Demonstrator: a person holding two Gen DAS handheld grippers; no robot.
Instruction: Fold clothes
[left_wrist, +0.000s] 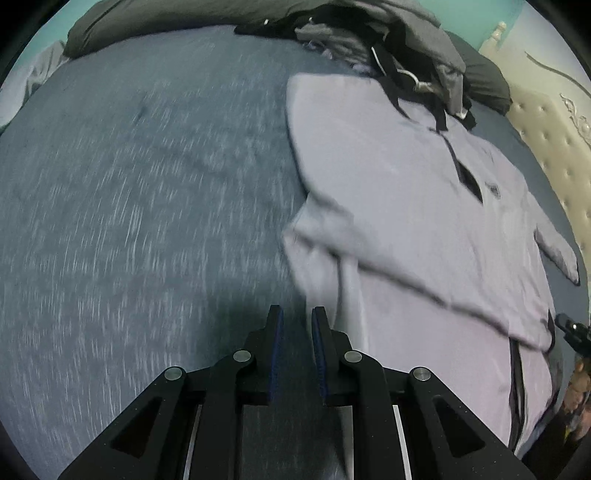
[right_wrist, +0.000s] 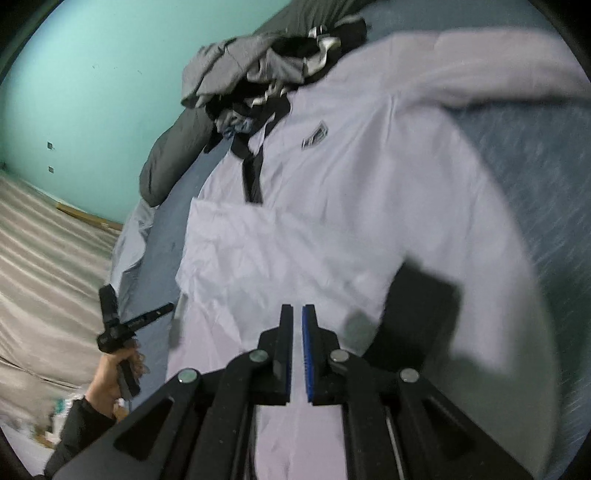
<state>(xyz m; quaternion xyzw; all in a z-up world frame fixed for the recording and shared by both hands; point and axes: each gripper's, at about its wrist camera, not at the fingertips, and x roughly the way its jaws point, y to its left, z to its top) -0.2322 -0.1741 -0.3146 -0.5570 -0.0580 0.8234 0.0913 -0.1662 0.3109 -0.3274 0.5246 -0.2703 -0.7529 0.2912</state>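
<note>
We judge the main risk to be the folded sleeve slipping open if either tool drags the shirt (right_wrist: 332, 206). The left gripper (left_wrist: 297, 325) stands narrowly parted and empty, the shirt just right of it. The right gripper (right_wrist: 297, 321), nearly shut and empty, hovers over the shirt's lower half on the bed (left_wrist: 147, 184).

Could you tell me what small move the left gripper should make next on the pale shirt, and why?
Probably bring the left gripper across to the pale shirt and pinch its near edge: it holds nothing over bare bedspread, and the shirt lies only partly folded.
</note>
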